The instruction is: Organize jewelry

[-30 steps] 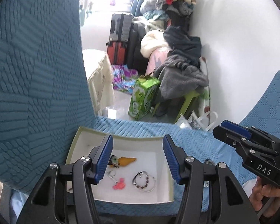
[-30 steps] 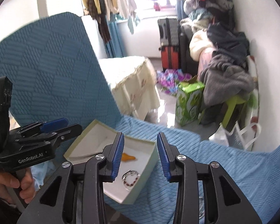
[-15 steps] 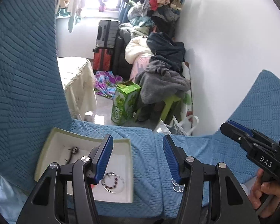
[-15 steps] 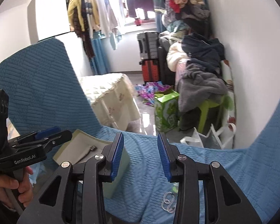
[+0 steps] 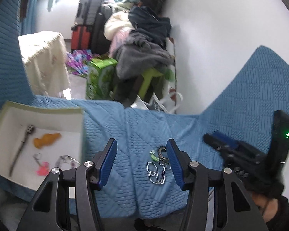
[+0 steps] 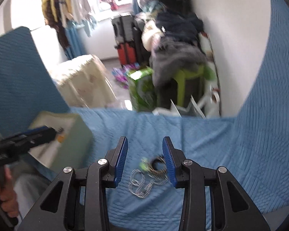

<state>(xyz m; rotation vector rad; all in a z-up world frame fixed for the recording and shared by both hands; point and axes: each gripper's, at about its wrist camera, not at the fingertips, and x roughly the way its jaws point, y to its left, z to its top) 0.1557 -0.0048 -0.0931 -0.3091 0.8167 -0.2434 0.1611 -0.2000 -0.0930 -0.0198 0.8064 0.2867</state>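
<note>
Both pairs of tongs stand open and empty, and both face the same small heap of jewelry on the light blue quilted cover [image 5: 136, 127], which suggests the next pick is being lined up. The right tongs [image 6: 145, 159] hang just above the heap, their blue pads spread to either side of it: a silver looped rope chain [image 6: 144, 184] lies nearest, between and slightly below the tips, with a dark beaded ring-shaped bracelet [image 6: 157, 166] and a small green charm [image 6: 144, 166] just beyond, touching or overlapping it; motion blur hides the finer detail. The left tongs [image 5: 142, 159] hover apart from the heap, which sits toward their right pad. To their left lies the shallow white cardboard tray with a pale green rim [image 5: 42, 110], evidently the collecting place, already holding an orange piece [image 5: 46, 139], a pink charm [image 5: 42, 170], a slim dark hairpin-like stick [image 5: 21, 150] and a clear beaded bracelet [image 5: 67, 159]. The heap thus seems to be what remains to sort.
</note>
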